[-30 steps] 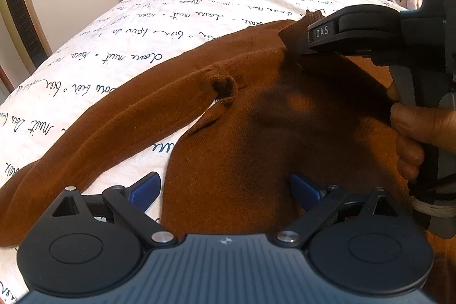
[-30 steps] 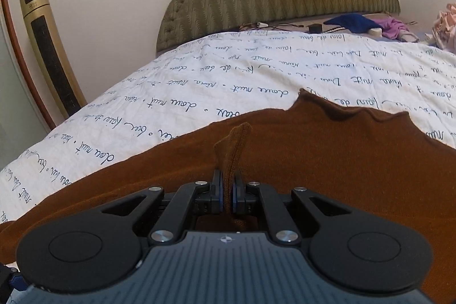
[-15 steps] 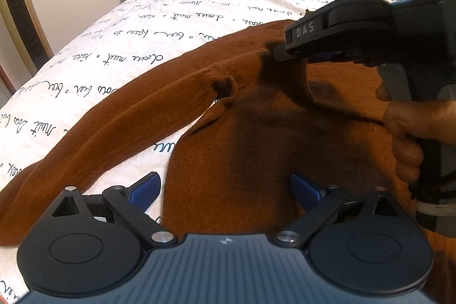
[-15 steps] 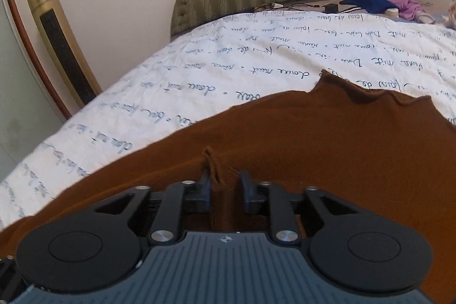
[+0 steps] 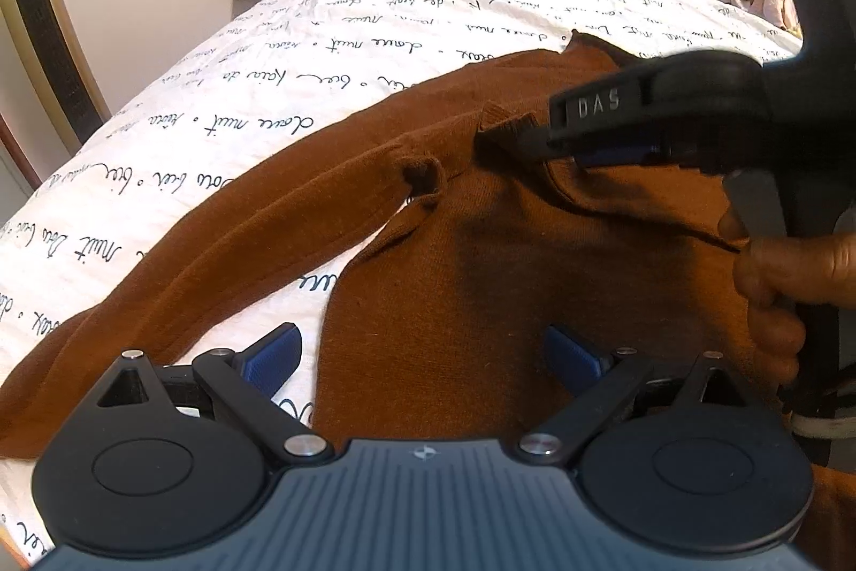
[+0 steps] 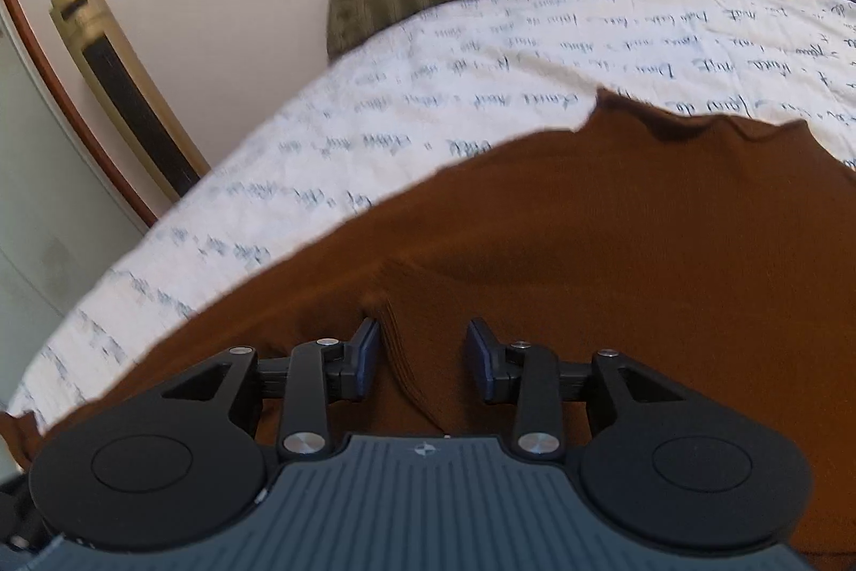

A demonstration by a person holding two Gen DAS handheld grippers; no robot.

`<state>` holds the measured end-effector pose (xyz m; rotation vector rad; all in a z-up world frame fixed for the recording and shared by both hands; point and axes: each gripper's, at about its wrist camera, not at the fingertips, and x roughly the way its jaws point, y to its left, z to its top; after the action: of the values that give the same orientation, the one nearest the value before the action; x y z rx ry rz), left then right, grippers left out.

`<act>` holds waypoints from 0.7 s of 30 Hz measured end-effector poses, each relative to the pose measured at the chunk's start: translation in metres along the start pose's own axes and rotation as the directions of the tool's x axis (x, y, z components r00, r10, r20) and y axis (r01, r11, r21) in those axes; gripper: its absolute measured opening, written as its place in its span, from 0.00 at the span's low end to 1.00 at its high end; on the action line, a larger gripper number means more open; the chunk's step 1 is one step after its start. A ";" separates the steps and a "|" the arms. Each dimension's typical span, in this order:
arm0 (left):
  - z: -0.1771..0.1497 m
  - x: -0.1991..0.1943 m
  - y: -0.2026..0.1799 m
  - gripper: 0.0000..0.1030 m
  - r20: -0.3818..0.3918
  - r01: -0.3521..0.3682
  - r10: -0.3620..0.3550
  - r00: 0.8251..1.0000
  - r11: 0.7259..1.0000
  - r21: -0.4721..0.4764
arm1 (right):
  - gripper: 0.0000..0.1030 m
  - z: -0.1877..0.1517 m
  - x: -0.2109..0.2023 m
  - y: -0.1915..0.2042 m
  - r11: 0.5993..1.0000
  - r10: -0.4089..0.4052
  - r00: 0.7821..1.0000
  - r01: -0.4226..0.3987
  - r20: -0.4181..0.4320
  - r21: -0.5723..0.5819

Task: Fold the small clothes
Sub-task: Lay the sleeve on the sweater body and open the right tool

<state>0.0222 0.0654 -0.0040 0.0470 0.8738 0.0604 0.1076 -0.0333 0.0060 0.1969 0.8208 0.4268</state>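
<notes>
Brown knit sweater [image 5: 535, 260] on bed [image 5: 374, 36]: soft, limp; grasp at hem. Left gripper [image 5: 422, 354] and right gripper [image 6: 422, 357] both released.

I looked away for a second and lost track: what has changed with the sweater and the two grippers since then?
The right gripper, shut a second ago on the cuff of the brown sweater, carried it leftward over the body and has opened, letting the cuff go. The left gripper stayed wide open over the sweater's lower part; the other sleeve still lies stretched across the bedspread.
</notes>
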 end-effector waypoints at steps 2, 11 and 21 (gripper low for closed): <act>0.000 -0.003 0.000 0.95 0.005 -0.005 0.005 1.000 1.000 -0.001 | 0.39 -0.002 -0.003 -0.001 1.000 0.007 1.000 -0.007 0.003 0.010; -0.001 -0.017 -0.001 0.95 0.026 -0.024 0.024 0.999 1.000 0.000 | 0.42 -0.001 -0.030 0.002 0.998 0.039 0.997 -0.041 0.062 0.037; -0.005 -0.029 0.022 0.95 0.036 -0.073 0.075 0.997 0.996 -0.052 | 0.56 -0.005 -0.049 0.026 0.998 0.060 0.993 -0.057 0.097 -0.035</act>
<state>-0.0004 0.0849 0.0165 0.0334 0.8319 0.1505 0.0666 -0.0316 0.0436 0.2111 0.7125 0.4814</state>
